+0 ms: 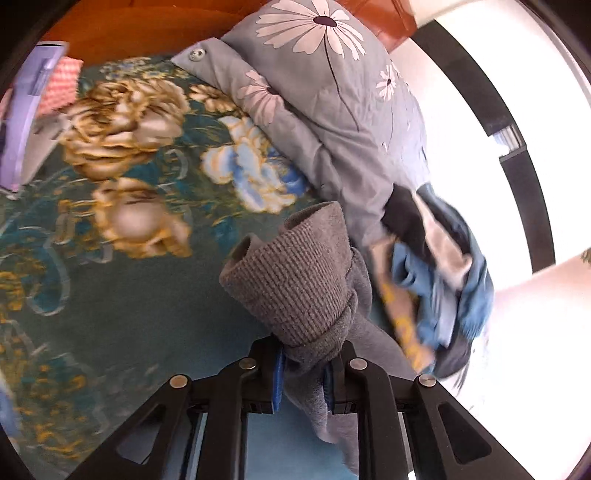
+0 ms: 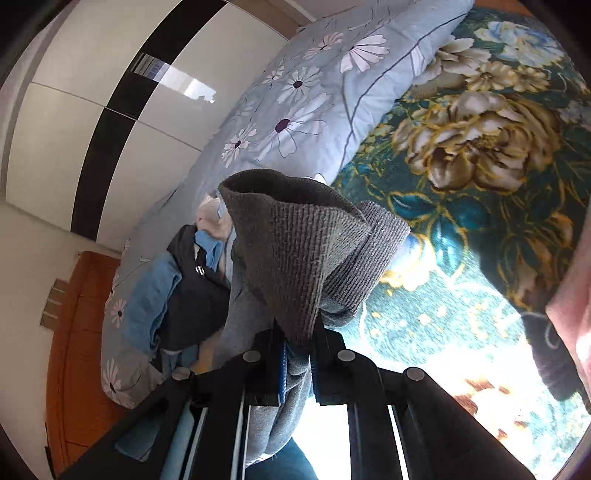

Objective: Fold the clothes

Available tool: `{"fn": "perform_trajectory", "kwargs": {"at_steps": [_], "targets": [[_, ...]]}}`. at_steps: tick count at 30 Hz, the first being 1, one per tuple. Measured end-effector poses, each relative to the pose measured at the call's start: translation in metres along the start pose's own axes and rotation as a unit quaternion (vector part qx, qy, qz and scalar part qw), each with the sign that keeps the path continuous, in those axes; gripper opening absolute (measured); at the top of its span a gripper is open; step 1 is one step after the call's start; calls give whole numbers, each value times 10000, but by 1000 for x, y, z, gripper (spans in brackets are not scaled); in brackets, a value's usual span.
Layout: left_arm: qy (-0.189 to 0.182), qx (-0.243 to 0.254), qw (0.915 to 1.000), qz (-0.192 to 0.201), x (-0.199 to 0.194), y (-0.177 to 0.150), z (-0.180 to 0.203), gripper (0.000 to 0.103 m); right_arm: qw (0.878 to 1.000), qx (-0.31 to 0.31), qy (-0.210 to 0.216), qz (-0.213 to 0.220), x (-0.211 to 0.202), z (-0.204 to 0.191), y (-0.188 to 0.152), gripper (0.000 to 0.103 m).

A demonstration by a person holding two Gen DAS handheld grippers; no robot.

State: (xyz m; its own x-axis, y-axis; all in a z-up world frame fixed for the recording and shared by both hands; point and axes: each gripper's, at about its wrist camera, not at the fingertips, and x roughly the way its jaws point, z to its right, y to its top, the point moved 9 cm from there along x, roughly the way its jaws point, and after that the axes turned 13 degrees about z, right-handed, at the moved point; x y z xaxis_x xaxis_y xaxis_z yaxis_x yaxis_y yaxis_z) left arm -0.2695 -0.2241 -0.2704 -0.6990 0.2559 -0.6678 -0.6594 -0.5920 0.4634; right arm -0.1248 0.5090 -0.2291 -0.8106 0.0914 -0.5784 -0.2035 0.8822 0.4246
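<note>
A grey garment with ribbed knit cuffs hangs above the bed. My left gripper (image 1: 303, 363) is shut on the grey garment (image 1: 295, 280) just below one ribbed cuff, which sticks up past the fingertips. My right gripper (image 2: 298, 350) is shut on the same grey garment (image 2: 295, 243) at another ribbed edge, with loose fabric hanging down between the fingers. A pile of other clothes, blue, black and beige, lies on the bed by the pillows (image 1: 436, 273) and shows in the right wrist view (image 2: 184, 291) too.
The bed has a teal blanket with large gold and blue flowers (image 1: 110, 240) (image 2: 480, 166). Grey-blue daisy-print pillows (image 1: 332, 92) (image 2: 314, 96) lie along one side. An orange wooden headboard (image 1: 129, 33), a white-and-black wardrobe (image 2: 92, 122) and pink items (image 1: 59, 88) are nearby.
</note>
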Motion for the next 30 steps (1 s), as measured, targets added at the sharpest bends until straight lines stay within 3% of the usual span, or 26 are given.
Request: {"fn": "perform_trajectory", "kwargs": {"at_steps": [3,9,12,19,23,30], "targets": [[347,68,9986,-394,-4,-27,-37,17,9990,84,-360,-261,-12,42,-24,11],[514,-880,9925,-682,6,-60,-91,17,9930,466,-932,-555,-9,99,-54,11],[724,-969,9894,-799,14,-67,-102,17,9907,546,-1079,-622,-8,112,-60,11],[913,-1137,9836,-1063,21,-73,-105,18,9885,610,-1175,-725,-3,122,-63,11],[797,-848,9870,-1106,10,-71,-88,20,9885,668,-1134,-744,-6,122,-63,13],[860,-578,9892,-1034,-17,-66,-73,38,9897,457,-1099,-791,-17,111,-59,13]]}}
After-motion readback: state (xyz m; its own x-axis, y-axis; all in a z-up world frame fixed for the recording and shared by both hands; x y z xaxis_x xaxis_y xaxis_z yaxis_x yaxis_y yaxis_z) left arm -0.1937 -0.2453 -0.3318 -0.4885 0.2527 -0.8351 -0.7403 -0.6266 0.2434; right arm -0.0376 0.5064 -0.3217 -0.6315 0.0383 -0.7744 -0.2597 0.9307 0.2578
